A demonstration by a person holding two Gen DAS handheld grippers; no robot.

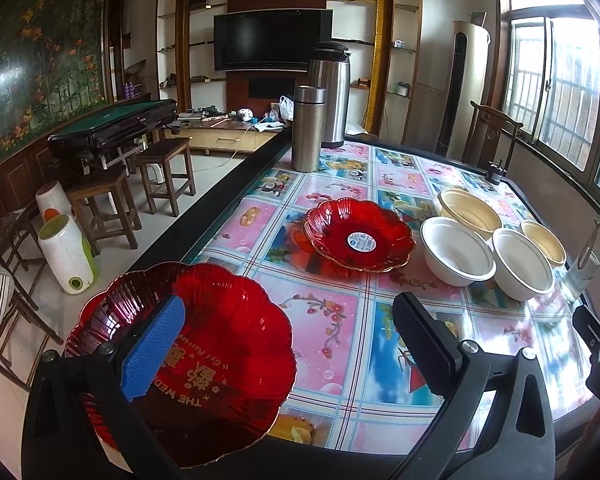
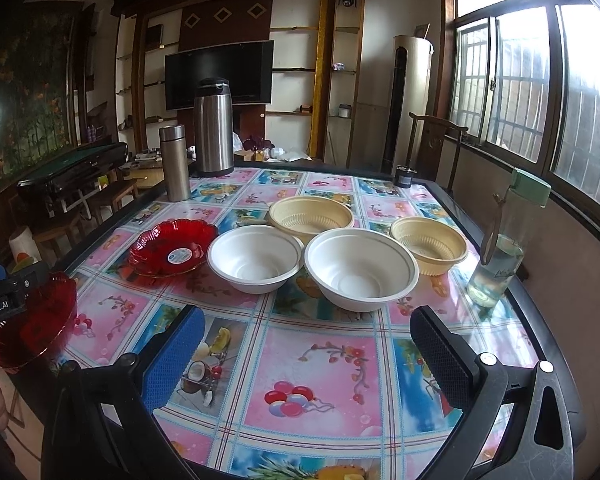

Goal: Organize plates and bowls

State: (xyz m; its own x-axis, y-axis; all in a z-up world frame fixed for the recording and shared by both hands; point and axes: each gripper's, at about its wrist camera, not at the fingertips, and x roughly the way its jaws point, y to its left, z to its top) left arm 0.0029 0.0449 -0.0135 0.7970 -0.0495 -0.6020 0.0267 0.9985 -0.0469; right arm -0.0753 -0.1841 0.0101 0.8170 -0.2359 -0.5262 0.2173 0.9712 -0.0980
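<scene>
A red scalloped plate with gold lettering sits at the table's near left corner, overhanging the black edge. My left gripper is open, and its blue finger lies inside this plate; I cannot tell if the plate rests on the table. The plate also shows at the far left in the right wrist view. Another red plate lies mid-table. Two white bowls and two beige bowls stand to its right. My right gripper hangs open over bare tablecloth.
A slim steel flask and a big steel jug stand at the table's far left. At the right edge stands a glass water bottle. Wooden stools are on the floor left of the table.
</scene>
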